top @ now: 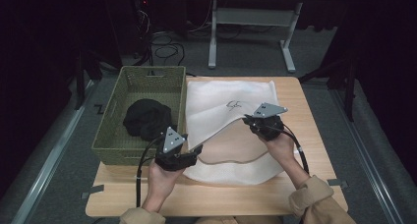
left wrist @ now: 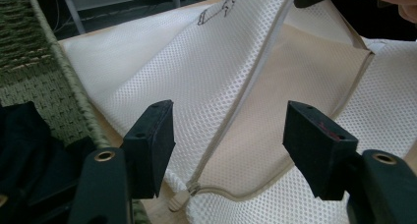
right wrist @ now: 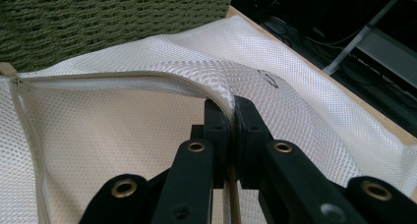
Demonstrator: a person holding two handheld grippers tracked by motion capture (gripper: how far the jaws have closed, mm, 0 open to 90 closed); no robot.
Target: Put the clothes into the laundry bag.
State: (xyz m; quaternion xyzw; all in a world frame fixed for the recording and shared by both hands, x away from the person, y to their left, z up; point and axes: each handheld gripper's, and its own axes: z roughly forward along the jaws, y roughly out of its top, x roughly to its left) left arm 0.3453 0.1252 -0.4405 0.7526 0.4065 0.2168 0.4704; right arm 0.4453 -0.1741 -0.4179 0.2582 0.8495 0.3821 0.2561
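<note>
- high view: a white mesh laundry bag (top: 223, 106) lies mid-table, just right of the green woven basket (top: 113, 130) holding a dark garment (top: 147, 118).
- right gripper (right wrist: 231, 108) is clamped on the bag's zipper edge, lifting the mouth open.
- left gripper (left wrist: 228, 143) hangs with jaws apart over the zipper pull (left wrist: 179, 200).
- judged step: holding the bag open; next likely needs the left gripper to pinch the near edge or fetch the garment.

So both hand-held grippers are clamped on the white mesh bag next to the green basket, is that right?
Not quite. The right hand-held gripper is clamped on the white mesh bag's edge, but the left hand-held gripper is open, its jaws spread either side of the zipper, as the left gripper view shows. The bag does lie beside the green basket.
</note>
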